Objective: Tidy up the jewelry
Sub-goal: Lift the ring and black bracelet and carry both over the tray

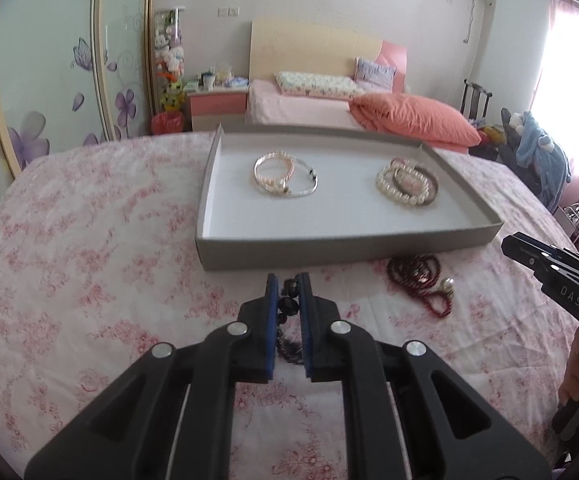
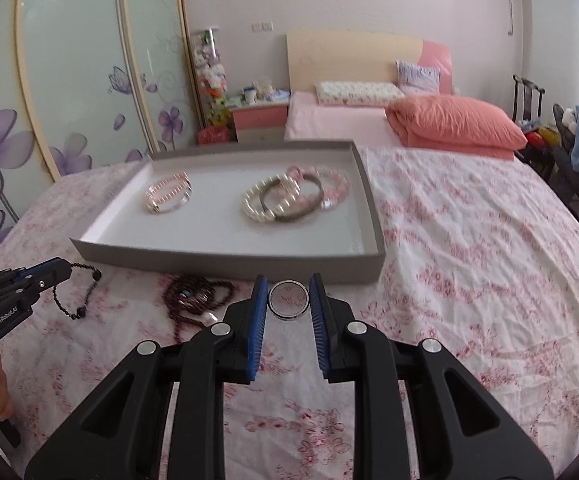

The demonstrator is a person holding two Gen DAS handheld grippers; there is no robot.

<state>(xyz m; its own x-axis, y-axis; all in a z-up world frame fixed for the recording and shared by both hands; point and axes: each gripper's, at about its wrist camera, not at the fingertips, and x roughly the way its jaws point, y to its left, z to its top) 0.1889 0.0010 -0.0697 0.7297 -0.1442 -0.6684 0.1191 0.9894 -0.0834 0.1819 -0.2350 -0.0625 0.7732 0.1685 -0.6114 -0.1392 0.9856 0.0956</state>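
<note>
We have the left claw (image 1: 288, 280) pinching a dark bead string (image 2: 74, 295) and the right claw (image 2: 288, 286) clamped on a silver ring (image 2: 289, 301), both over the bed (image 2: 469, 240) just short of the gray tray (image 2: 225, 262); next we likely lift both over its wall.

A white bedspread (image 2: 469, 240) is showing a pink floral print, and a grey tray (image 2: 225, 258) is showing a white inside. Blue pads are lining the black fingers (image 2: 259, 320), while dark red beads (image 1: 413, 270) are lying beside a white pearl bracelet (image 1: 399, 188).
</note>
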